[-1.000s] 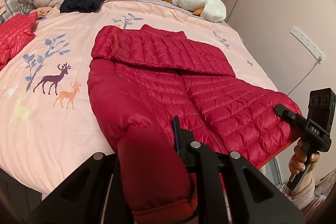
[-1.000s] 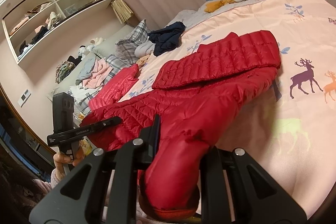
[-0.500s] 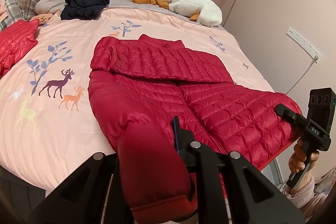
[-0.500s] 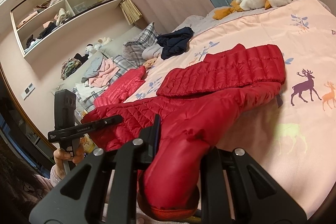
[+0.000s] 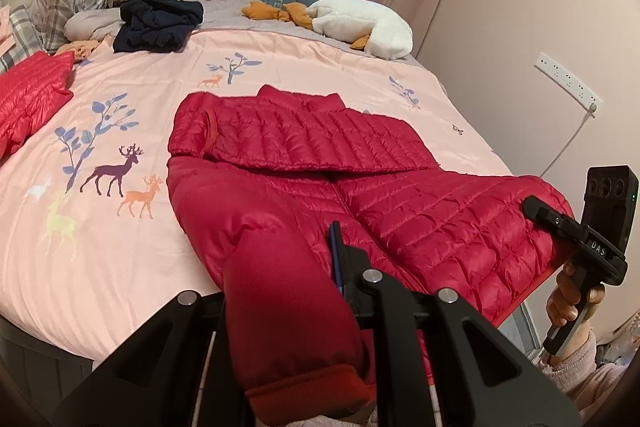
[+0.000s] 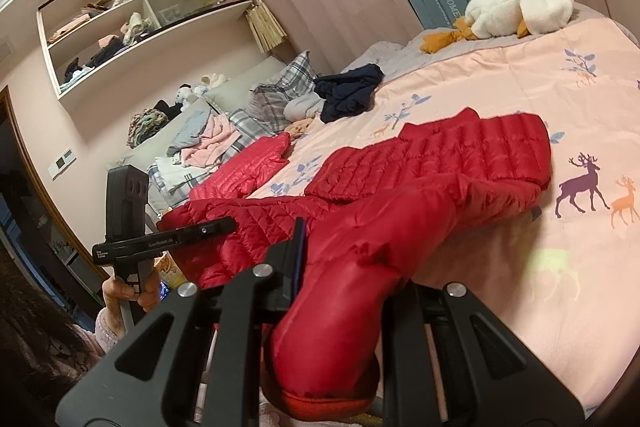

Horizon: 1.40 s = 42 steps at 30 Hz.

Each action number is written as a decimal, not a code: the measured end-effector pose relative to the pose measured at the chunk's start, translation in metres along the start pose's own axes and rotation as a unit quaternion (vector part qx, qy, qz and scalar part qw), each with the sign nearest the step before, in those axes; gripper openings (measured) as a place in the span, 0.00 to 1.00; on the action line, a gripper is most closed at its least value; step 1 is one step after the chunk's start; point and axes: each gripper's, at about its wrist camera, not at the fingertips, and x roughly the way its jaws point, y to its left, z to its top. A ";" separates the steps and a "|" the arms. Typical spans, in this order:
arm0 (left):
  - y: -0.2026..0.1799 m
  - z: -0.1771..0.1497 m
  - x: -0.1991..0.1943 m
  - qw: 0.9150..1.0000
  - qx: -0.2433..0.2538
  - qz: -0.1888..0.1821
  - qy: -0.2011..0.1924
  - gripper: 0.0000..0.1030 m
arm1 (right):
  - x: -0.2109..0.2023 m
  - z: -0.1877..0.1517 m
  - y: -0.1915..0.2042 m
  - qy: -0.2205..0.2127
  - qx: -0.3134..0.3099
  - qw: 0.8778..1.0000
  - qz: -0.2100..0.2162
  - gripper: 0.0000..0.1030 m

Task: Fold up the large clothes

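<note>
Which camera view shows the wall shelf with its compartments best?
The right wrist view: the white wall shelf shows whole, with clothes in its compartments. The left wrist view does not show it at all; it faces the curtains and the other wall.

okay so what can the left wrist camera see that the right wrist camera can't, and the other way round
Only the left wrist view shows the wall socket strip with its cable, and the right claw gripping the jacket's hem corner.

Only the right wrist view shows the wall shelves stuffed with clothes, the laundry heap below them, and the left claw.

Both show the red down jacket on the pink deer bedspread, the dark garment, the white plush duck, and a red cuff clamped in the near claw.
</note>
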 end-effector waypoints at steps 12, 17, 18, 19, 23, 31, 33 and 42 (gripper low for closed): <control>-0.004 0.006 -0.016 1.000 0.010 -0.006 -0.022 0.13 | -0.015 0.006 0.002 -0.021 -0.009 1.000 0.020 0.15; -0.006 0.010 -0.022 0.999 0.016 -0.012 -0.032 0.13 | -0.021 0.009 0.002 -0.031 -0.012 0.999 0.027 0.15; -0.006 0.011 -0.021 0.999 0.017 -0.012 -0.033 0.13 | -0.021 0.010 0.000 -0.032 -0.010 0.999 0.026 0.15; -0.005 0.011 -0.020 0.999 0.016 -0.012 -0.033 0.13 | -0.021 0.010 0.000 -0.032 -0.009 0.999 0.024 0.15; 0.000 0.013 -0.013 1.000 0.007 -0.011 -0.027 0.13 | -0.018 0.010 -0.006 -0.032 0.004 0.999 0.019 0.15; 0.005 0.016 -0.006 1.000 0.003 0.000 -0.026 0.13 | -0.014 0.013 -0.010 -0.034 0.014 0.999 0.012 0.15; 0.007 0.019 -0.003 1.000 0.002 0.002 -0.027 0.13 | -0.014 0.014 -0.011 -0.036 0.018 0.999 0.009 0.15; 0.017 0.030 0.007 0.999 -0.010 0.013 -0.032 0.13 | -0.007 0.025 -0.021 -0.047 0.035 0.998 -0.012 0.16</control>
